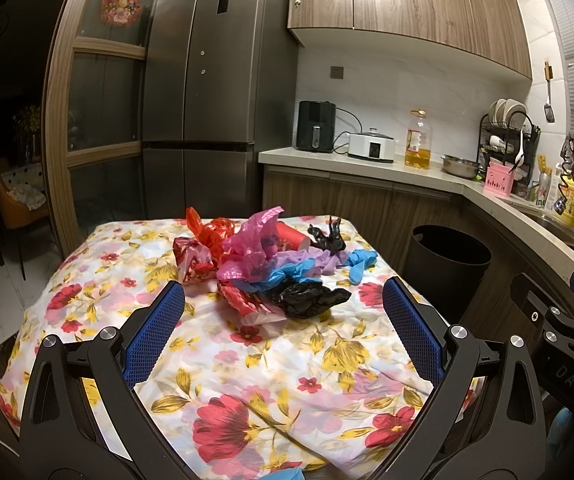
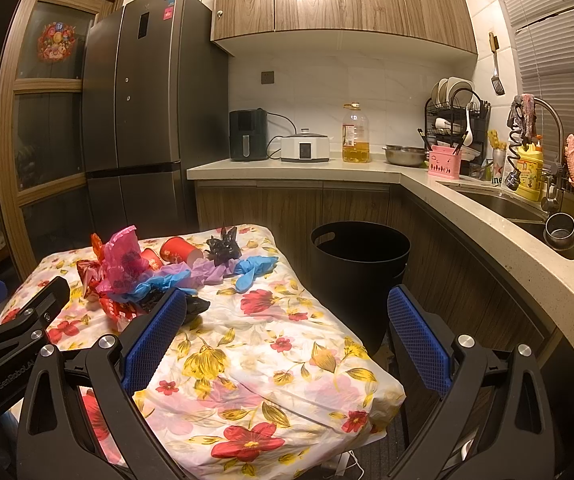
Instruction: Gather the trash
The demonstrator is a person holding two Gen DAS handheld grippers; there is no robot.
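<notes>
A heap of trash lies on the far half of the flower-cloth table (image 1: 271,360): a pink plastic bag (image 1: 255,240), red wrappers (image 1: 195,258), a red paper cup (image 1: 293,236), blue gloves (image 1: 361,264), purple plastic (image 1: 319,258) and crumpled black plastic (image 1: 307,300). The heap also shows in the right wrist view (image 2: 127,264). A black trash bin (image 2: 361,264) stands on the floor right of the table. My left gripper (image 1: 283,304) is open, empty, just short of the heap. My right gripper (image 2: 287,308) is open and empty over the table's right edge.
A grey fridge (image 1: 215,92) stands behind the table. The L-shaped counter (image 2: 327,164) holds an air fryer, a white cooker, an oil bottle, a steel bowl, a dish rack and a sink (image 2: 519,208). A wooden glass door (image 1: 99,120) is at the left.
</notes>
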